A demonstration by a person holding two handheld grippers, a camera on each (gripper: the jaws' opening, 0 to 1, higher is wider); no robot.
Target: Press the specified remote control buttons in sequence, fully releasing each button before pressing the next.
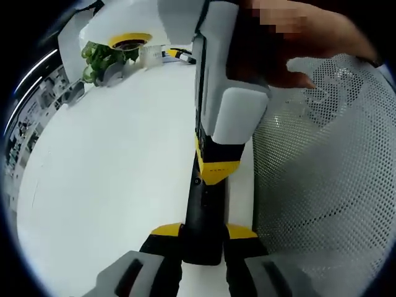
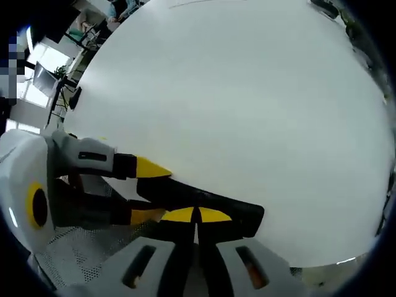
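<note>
Your left gripper (image 1: 201, 244) pinches the black remote (image 1: 203, 213) on the white table (image 1: 111, 173). Your right gripper (image 2: 197, 216), tips together, presses down on it; lift fully clear before the next button.

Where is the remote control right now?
In the left gripper view, the remote control lies on the white table, its near end clamped by the left hand-held gripper, beside the mesh sleeve.

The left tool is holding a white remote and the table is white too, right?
Not quite. The remote is black, not white. The left gripper view shows it held between the yellow tips of the left tool. The table is white, as you said.
</note>
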